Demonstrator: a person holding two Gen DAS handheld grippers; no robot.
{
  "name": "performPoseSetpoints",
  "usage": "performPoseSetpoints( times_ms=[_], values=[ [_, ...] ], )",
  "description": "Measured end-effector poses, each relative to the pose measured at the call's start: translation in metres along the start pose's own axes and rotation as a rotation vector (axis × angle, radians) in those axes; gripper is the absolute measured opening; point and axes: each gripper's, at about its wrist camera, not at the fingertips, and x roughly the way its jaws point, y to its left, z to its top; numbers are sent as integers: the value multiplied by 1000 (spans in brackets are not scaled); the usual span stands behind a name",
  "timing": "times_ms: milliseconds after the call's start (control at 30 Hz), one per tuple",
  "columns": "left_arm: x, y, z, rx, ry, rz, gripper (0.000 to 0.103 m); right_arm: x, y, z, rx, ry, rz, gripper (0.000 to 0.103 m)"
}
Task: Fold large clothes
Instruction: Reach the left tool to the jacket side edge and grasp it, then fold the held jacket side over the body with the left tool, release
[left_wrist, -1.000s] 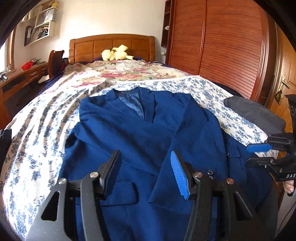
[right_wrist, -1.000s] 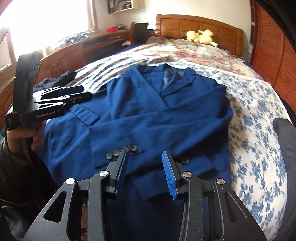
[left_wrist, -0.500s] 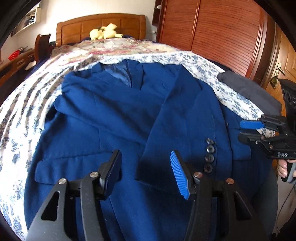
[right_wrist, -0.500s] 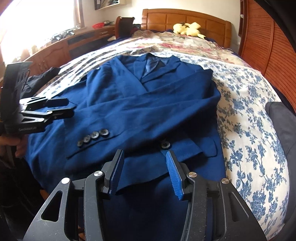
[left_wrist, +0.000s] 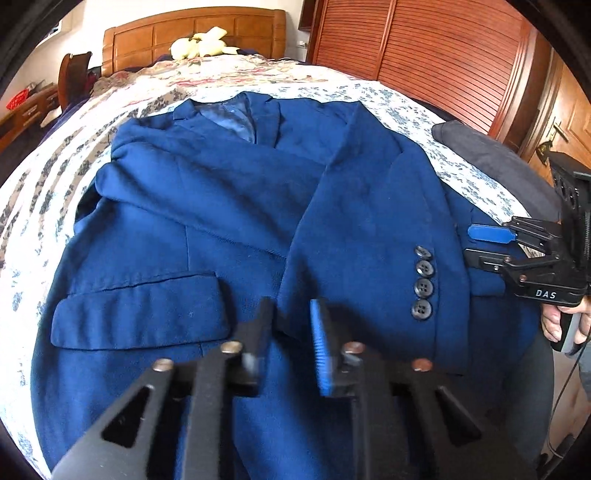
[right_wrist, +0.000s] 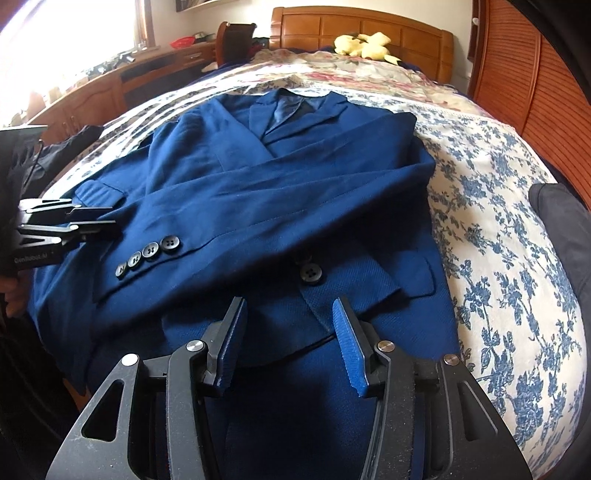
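Bedspread (right_wrist: 498, 206) under jacket (right_wrist: 295, 199); both grippers (left_wrist: 291, 332) (right_wrist: 288, 332) apart at hem.

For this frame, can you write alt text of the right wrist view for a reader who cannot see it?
A blue suit jacket lies face up on a floral bedspread, one sleeve folded across its front with four cuff buttons showing. The open right gripper hovers over the jacket's lower front; the left gripper enters at the left edge. A yellow plush toy sits by the wooden headboard.
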Motion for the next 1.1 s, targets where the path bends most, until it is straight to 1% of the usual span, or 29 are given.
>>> performPoseSetpoints(
  times_ms=[33, 67, 100, 200, 300, 333, 433, 500, 533, 600, 633, 667, 733, 833, 1100],
  values=[
    [-3, -1, 1, 8, -7, -2, 4, 1, 0, -1, -1, -2, -2, 49],
    [-5, -1, 4, 9, -15, -10, 2, 1, 1, -1, -3, -3, -5, 50],
    [-11, -1, 6, 9, -34, -15, 2, 2, 1, -1, -6, -3, -7, 50],
    [-35, -1, 17, 2, -131, -33, 1, 4, 1, 0, -8, 1, -8, 50],
    [-59, -1, 29, 5, -207, -38, 1, 5, 1, 2, -10, 5, -11, 51],
    [-72, 0, 35, 6, -242, -33, 1, 5, 1, 2, -10, 6, -12, 51],
    [-100, 6, 45, -3, -311, -23, 1, 6, 1, 3, -10, 8, -17, 51],
    [-121, 15, 52, -16, -350, -3, 0, 6, 1, 4, -10, 9, -19, 51],
    [-130, 22, 53, -24, -366, 24, 0, 7, 0, 4, -10, 10, -18, 51],
    [-136, 36, 53, -39, -365, 73, 1, 7, 0, 4, -11, 10, -17, 51],
    [-132, 42, 54, -46, -343, 85, 1, 7, 0, 4, -12, 10, -17, 51],
    [-124, 49, 53, -51, -305, 102, 1, 7, 0, 5, -12, 10, -17, 52],
    [-115, 58, 49, -54, -264, 132, 1, 8, 0, 5, -13, 9, -19, 52],
    [-107, 65, 45, -58, -237, 152, 1, 9, -1, 6, -9, 6, -21, 52],
    [-100, 76, 36, -72, -209, 194, 1, 9, -4, 5, -8, 2, -20, 52]
  ],
)
